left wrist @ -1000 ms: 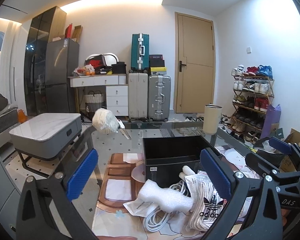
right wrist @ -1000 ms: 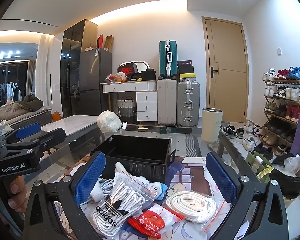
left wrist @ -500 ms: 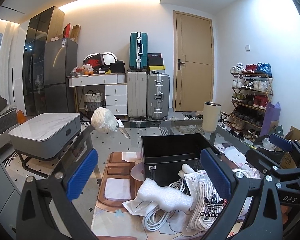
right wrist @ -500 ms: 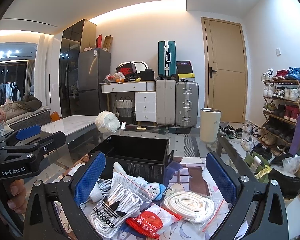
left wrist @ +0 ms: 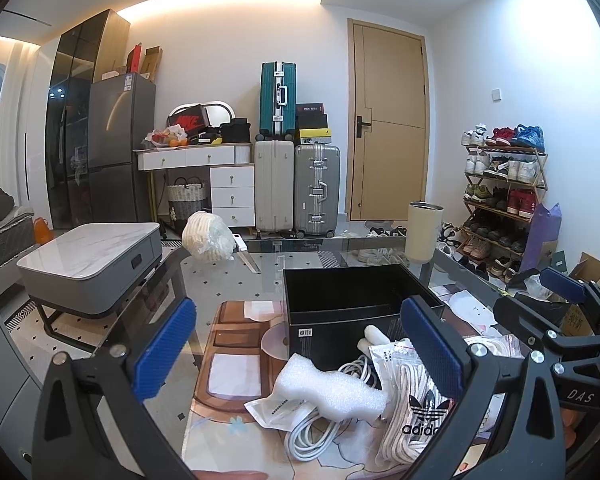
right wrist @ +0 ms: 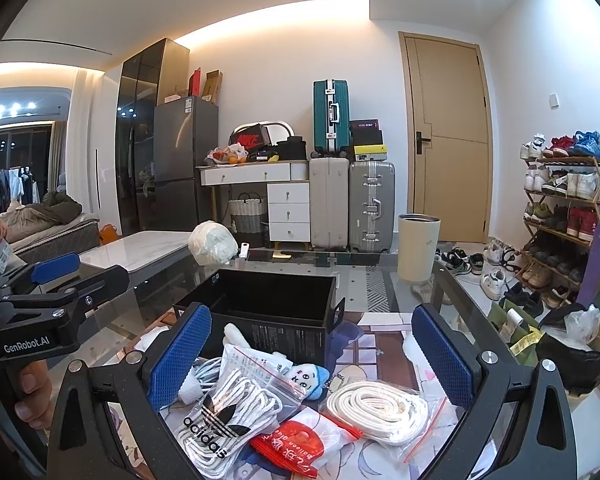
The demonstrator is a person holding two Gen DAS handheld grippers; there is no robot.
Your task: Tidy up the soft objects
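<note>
An open black box stands on the glass table. In front of it lies a pile of soft items: a white foam piece, a white cable, an Adidas bag of white laces, a bag of coiled white strap, a red balloon packet and a small blue-hatted doll. My left gripper is open and empty above the pile's left side. My right gripper is open and empty above the pile; it also shows in the left wrist view.
A white bagged bundle and a cream cylinder stand at the table's far edge. A patterned mat covers the table under the pile. A grey low table stands left; a shoe rack stands right.
Both views shift only slightly; the grippers stay open and hover over the pile. No object has moved.
</note>
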